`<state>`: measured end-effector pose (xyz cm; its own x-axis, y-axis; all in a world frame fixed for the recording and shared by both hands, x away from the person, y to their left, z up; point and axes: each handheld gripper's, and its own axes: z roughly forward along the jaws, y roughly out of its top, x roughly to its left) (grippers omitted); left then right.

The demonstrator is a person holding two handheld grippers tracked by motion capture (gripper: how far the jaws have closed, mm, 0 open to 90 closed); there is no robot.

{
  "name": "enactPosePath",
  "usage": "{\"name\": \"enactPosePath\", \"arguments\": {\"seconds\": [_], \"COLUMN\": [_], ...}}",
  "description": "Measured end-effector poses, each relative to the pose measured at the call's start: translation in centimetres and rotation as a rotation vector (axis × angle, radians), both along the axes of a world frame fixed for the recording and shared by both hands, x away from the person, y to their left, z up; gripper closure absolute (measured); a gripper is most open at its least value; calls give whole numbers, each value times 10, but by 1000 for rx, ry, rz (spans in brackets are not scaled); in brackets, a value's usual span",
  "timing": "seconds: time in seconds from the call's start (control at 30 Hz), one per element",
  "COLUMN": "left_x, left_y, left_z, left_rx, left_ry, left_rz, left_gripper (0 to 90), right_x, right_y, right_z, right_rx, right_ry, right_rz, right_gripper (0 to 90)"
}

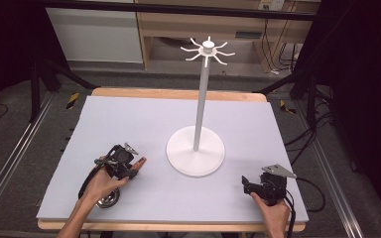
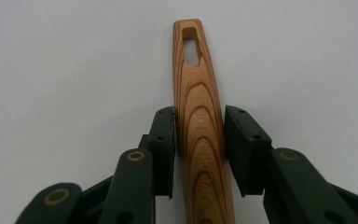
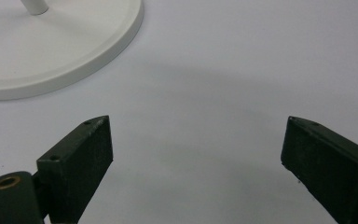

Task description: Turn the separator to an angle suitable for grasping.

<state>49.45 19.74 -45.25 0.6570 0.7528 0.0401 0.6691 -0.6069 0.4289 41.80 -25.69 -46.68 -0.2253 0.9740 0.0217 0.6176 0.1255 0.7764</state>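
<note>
Now left gripper clamped on wooden handle; right gripper fingers spread apart.

Both grippers are black: the left gripper has flat rectangular fingers with small screw holes and brass-ringed pivots on its linkage arms. The right gripper carries a grey three-cornered plate on top and trails a black cable. The person's forearms are bare, with no sleeves.

The bench has a light wooden top, covered almost to its edges by a pale lavender-grey mat. Right of frame centre, a white stand with a round flat base, a slim upright pole and a ring of hooks at its top rests on the mat. At lower left, a round metal utensil end lies on the mat.
</note>
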Motion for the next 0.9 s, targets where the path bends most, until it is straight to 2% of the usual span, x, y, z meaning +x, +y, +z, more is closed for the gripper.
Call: {"name": "enactPosePath", "arguments": {"seconds": [0.07,0.13,0.27,0.57,0.9], "left_x": [1,2,3,3,6], "left_y": [-1,-2,-2,-1,-1], "left_z": [0,1,1,0,2], "left_rx": [1,19,10,-11,-11], "left_ry": [7,12,29,26,47], "left_rz": [7,5,26,55,57], "left_gripper": [634,634,634,659,669], "right_x": [0,1,1,2,2], "right_y": [0,1,1,1,2], "right_z": [0,0,0,-1,-2], "right_rx": [1,-3,5,3,12], "right_ry": [7,8,8,16,27], "right_rz": [2,7,4,7,6], "right_gripper": [93,93,93,93,93]}}
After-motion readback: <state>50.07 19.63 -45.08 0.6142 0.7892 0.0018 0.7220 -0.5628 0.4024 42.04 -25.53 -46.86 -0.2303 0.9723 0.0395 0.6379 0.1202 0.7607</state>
